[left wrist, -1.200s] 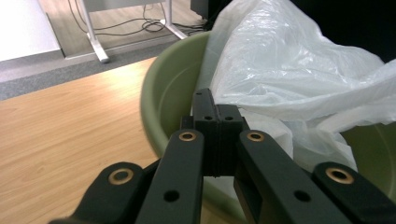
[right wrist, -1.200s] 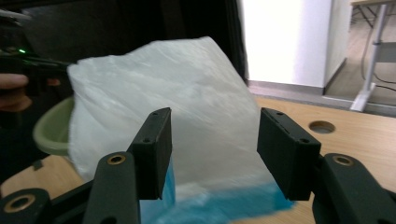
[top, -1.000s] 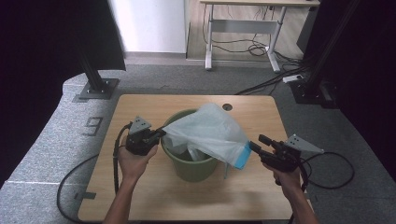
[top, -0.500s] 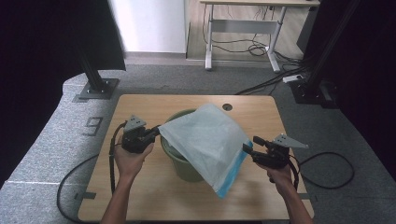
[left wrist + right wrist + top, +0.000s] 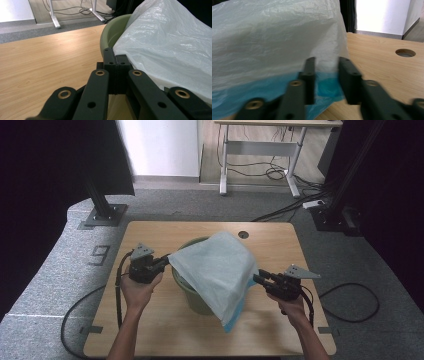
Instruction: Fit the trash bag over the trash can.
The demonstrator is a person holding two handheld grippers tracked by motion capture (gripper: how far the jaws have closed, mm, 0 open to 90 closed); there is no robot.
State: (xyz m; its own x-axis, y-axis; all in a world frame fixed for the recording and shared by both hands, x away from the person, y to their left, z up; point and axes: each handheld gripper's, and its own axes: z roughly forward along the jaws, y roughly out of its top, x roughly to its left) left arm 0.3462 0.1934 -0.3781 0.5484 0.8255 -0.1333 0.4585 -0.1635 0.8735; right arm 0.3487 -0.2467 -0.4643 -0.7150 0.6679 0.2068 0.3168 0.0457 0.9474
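Bag: white plastic bag (image 5: 220, 270) draped over the green bucket (image 5: 192, 297) mid-worktop (image 5: 150, 330), long axis running 10 to 4 o'clock, blue end at 5.
Left gripper (image 5: 162, 261): jaws clamped on the bag's corner at 9 o'clock.
Right gripper (image 5: 260, 279): right gripper view shows jaws apart around the bag's blue edge.

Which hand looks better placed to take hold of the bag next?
Right, probably. The right tool has its jaws open around the blue edge of the thin white plastic bag, ready to close. The left tool is already shut on the bag's other edge beside the round green bin.
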